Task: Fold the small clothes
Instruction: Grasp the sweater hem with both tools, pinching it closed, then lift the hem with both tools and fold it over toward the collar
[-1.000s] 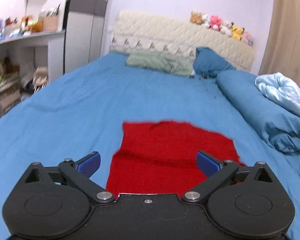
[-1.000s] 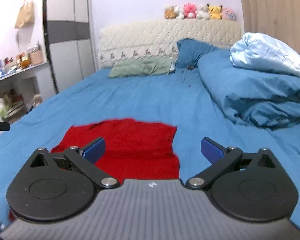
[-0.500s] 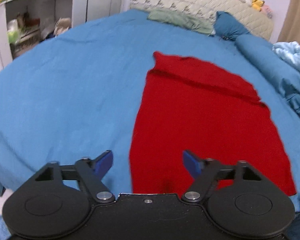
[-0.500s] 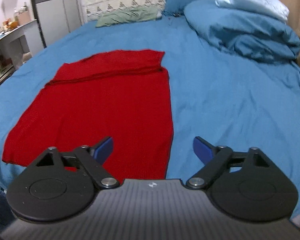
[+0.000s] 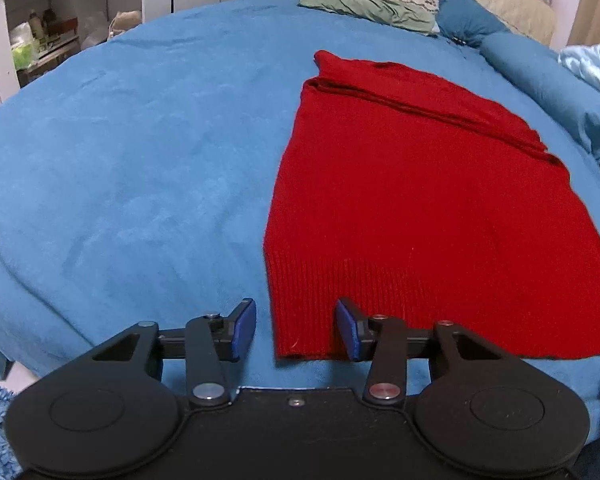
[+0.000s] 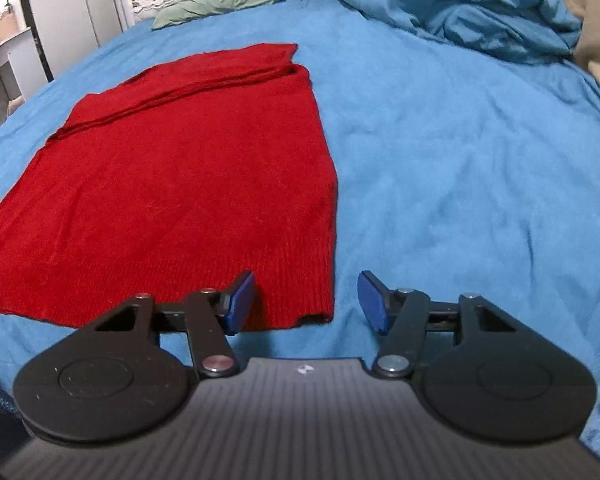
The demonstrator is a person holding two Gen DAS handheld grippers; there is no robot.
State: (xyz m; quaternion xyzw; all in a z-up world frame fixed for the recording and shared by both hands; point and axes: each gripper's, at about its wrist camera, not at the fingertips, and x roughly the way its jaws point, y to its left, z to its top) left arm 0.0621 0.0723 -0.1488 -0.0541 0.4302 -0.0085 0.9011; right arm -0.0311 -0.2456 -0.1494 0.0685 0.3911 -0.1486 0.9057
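A red knitted garment [image 5: 420, 208] lies flat on the blue bed, its far end folded over in a band; it also shows in the right wrist view [image 6: 172, 184]. My left gripper [image 5: 296, 330] is open, its blue pads straddling the garment's near left hem corner. My right gripper [image 6: 306, 304] is open, its pads straddling the near right hem corner. Neither holds the cloth.
The blue bedsheet [image 5: 120, 160] spreads to the left. A rolled blue duvet [image 6: 460, 4] lies at the far right, a green pillow [image 5: 364, 4] by the headboard, and a shelf unit [image 5: 52, 40] stands beside the bed at left.
Both grippers have dropped and tilted down toward the garment's near hem, and both openings have narrowed around its two near corners.
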